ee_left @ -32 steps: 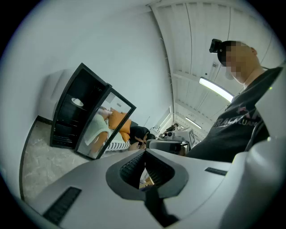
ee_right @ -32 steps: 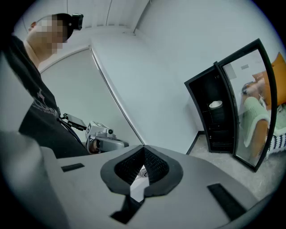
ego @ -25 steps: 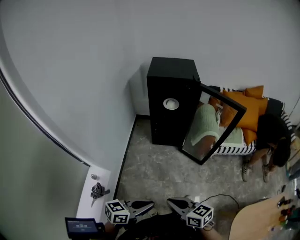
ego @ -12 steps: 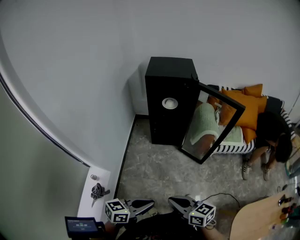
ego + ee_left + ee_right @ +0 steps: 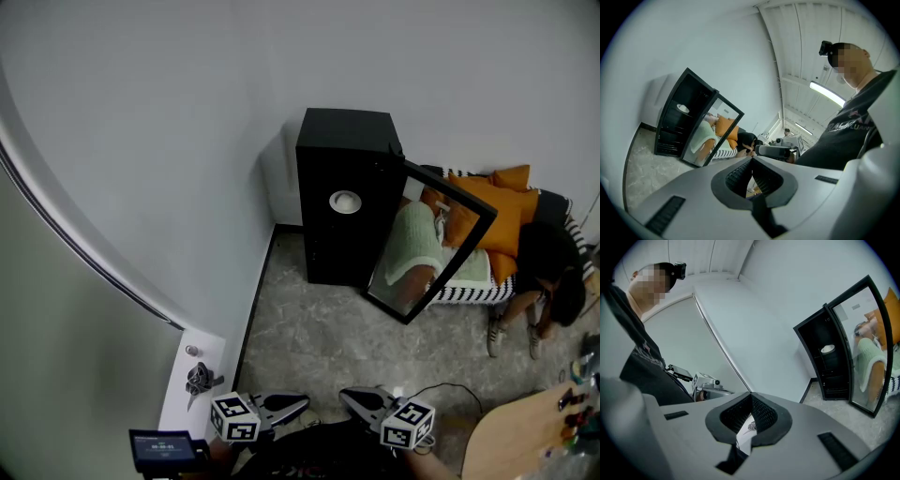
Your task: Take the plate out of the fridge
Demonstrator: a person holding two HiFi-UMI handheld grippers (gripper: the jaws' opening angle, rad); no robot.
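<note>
Head view: our left gripper [image 5: 302,402] and right gripper [image 5: 345,395] are closed, empty, well short of the fridge [image 5: 339,155]; arriving closed, we could knock the plate [image 5: 345,201] off its shelf.

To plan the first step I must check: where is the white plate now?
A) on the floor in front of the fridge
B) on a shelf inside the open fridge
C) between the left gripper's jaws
B: the plate sits on a shelf inside the black fridge, whose door stands open.
</note>
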